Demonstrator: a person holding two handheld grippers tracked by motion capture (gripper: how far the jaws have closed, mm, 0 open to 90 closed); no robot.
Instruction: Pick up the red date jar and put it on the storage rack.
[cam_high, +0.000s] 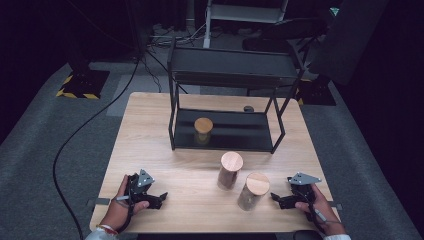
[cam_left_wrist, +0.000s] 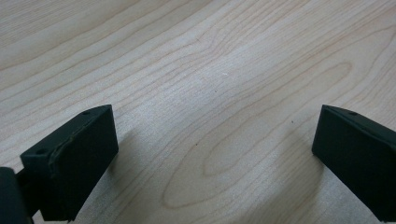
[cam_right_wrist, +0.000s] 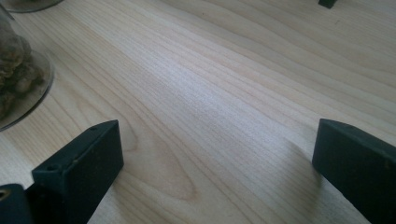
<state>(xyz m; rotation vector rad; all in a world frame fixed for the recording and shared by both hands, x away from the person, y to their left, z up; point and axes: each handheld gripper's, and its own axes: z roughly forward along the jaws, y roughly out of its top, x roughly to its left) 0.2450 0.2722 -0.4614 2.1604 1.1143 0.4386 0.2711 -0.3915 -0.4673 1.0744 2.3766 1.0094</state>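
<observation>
- The left gripper (cam_high: 161, 197), a black two-jaw tool with a grey three-cornered plate on top, lies low on the pale wooden table (cam_high: 150, 145) in the person's left hand (cam_high: 120, 207); its jaws point toward the table's middle
- In the left gripper view its jaws stand wide apart, with bare wood grain between them and nothing held
- The right gripper (cam_high: 275, 198), black and of the same build, rests on the table in the person's right hand (cam_high: 315, 207), jaws pointing inward toward the other tool
- In the right gripper view its jaws (cam_right_wrist: 210, 163) are spread wide over bare wood, gripping nothing
- Just ahead of the right gripper's jaw tips stands a clear cylindrical jar with a round wooden lid (cam_high: 253, 191), upright, near but not touching them; the right gripper view shows its glass base with lumpy brown contents (cam_right_wrist: 18, 79) off to the left of the jaws
- A second clear jar with a wooden lid (cam_high: 229, 170) stands upright just beyond and beside the first, between the two grippers and farther from both
- A third, shorter wooden-lidded jar (cam_high: 203, 130) sits on the lower shelf of the black metal two-tier rack (cam_high: 227, 75), well apart from both tools, straight beyond them
- A small dark round object (cam_high: 248, 108) lies on the table behind the rack
</observation>
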